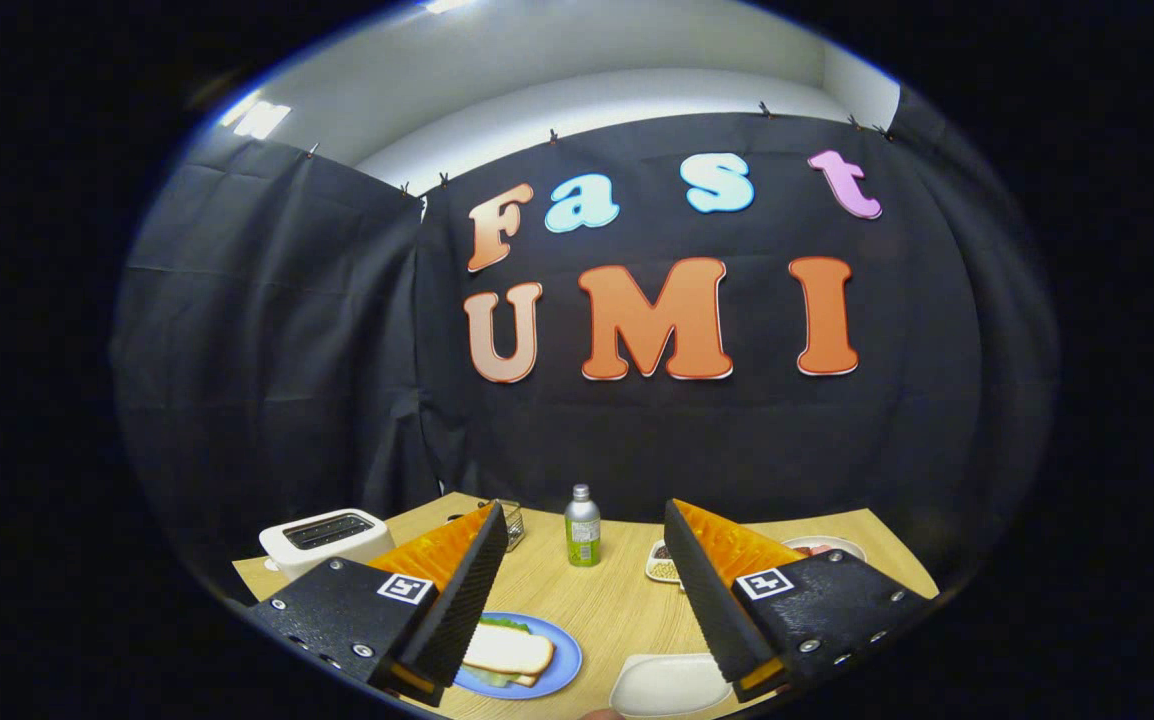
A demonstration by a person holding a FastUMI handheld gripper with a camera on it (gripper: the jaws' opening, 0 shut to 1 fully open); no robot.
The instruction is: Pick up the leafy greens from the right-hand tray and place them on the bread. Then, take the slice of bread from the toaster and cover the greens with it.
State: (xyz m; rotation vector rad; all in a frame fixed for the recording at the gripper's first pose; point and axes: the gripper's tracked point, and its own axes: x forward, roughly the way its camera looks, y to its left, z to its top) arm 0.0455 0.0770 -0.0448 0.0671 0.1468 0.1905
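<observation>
The slice of bread [509, 648] lies on top of a fringe of leafy greens [503, 624] on a blue plate [557, 672], just beside the left finger and partly behind it. Judging from how things lie, the sandwich looks already closed: green shows at the far edge of the slice, a lower slice peeks out underneath, and the toaster [325, 538] slots look empty from here, though they are too dark to be sure. The bread should be light, soft and easily dented, so any correction is best made by the crusts with a gentle squeeze; the greens are limp and would slide out if the top slice were dragged.

The gripper [587, 600] has its fingers spread wide, holding nothing, raised above the worktop [602, 605]. A white tray [667, 685] sits near the front edge just beside the right finger, and it appears bare. Beyond the fingers stand a green bottle [582, 527], a small dish of beans or seeds [661, 564] and a round plate [827, 547]. The open strip between plate and tray gives room to move; the toaster sits near the worktop's left edge.
</observation>
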